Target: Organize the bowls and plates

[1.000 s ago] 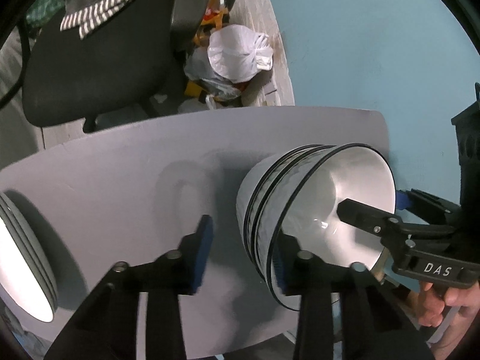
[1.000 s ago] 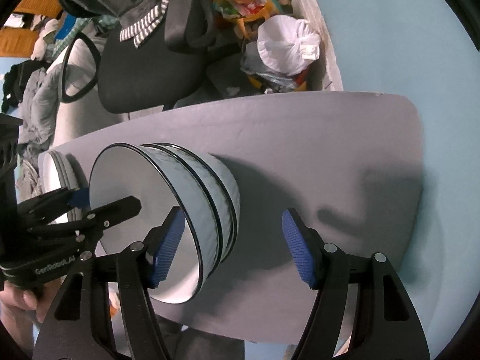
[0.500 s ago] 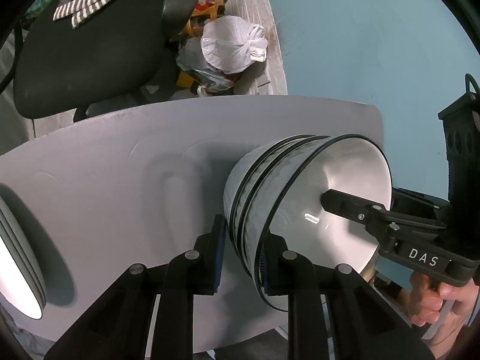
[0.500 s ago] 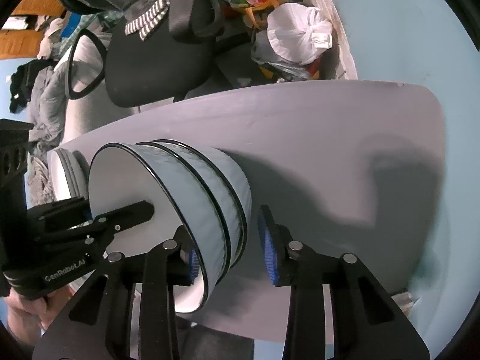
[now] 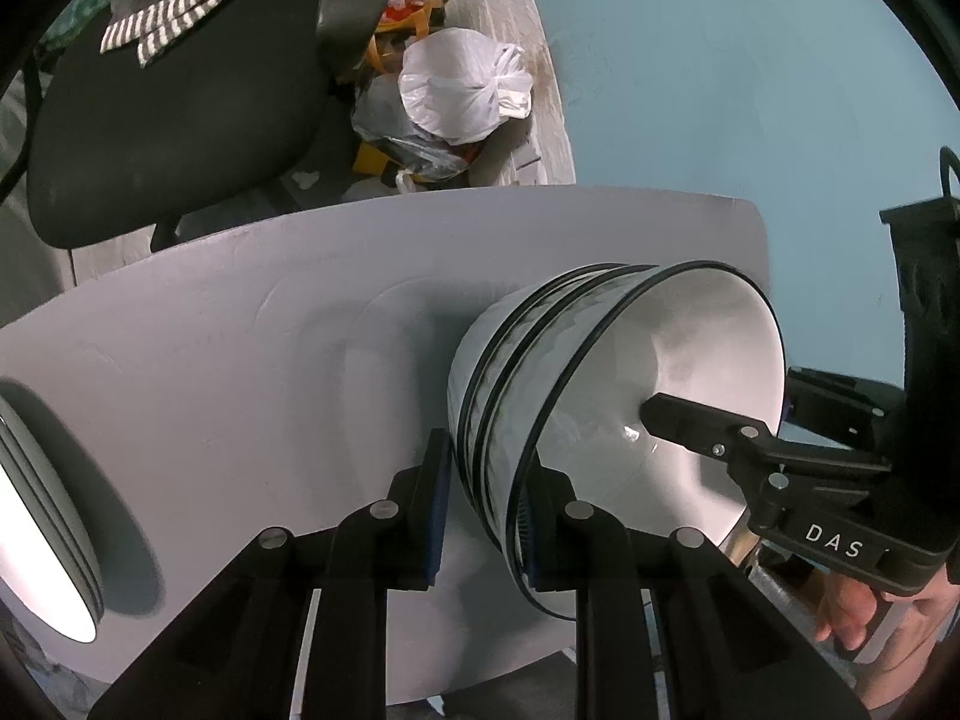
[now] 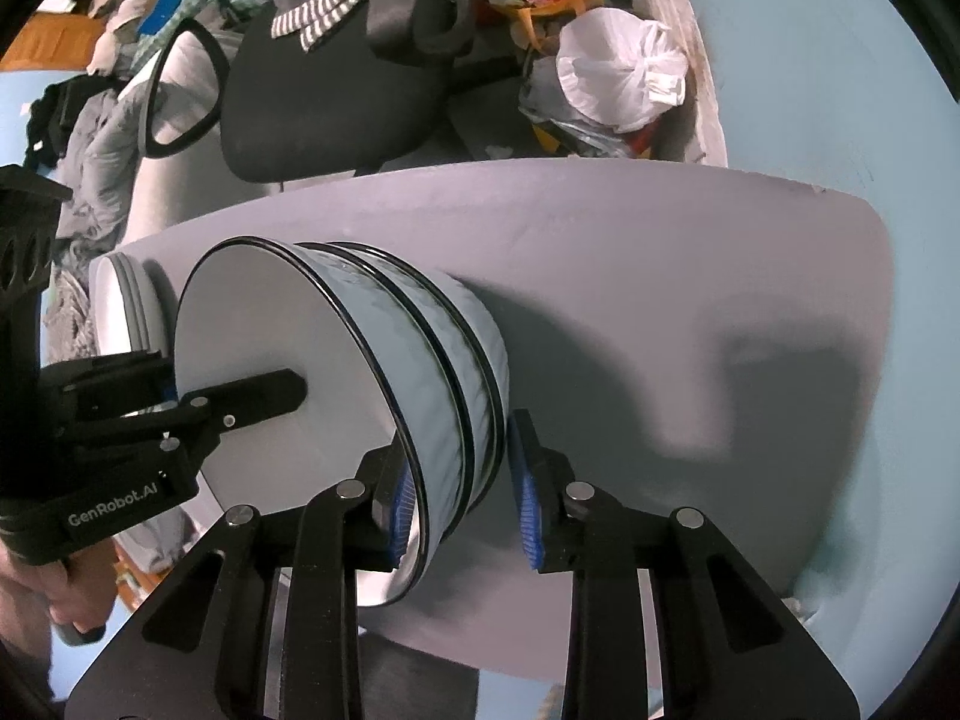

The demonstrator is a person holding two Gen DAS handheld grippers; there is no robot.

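A stack of three nested white bowls with black rims [image 5: 540, 360] [image 6: 432, 360] stands on the grey table [image 5: 240, 330] [image 6: 660, 252]. My left gripper [image 5: 483, 510] is shut on the rims of the bowl stack, one finger inside the top bowl and one outside. My right gripper [image 6: 462, 492] is shut on the stack's opposite rim the same way. Each gripper shows in the other's view, one finger reaching into the top bowl. A stack of white plates [image 5: 42, 516] [image 6: 123, 306] sits at the table's left end.
A black office chair [image 5: 168, 102] [image 6: 336, 72] with a striped cloth stands beyond the table. White and clear plastic bags [image 5: 456, 90] [image 6: 618, 78] lie on the floor by a light blue wall [image 5: 720, 60].
Both grippers closed from wide open onto the rims of the bowl stack, and both moved in closer to it.
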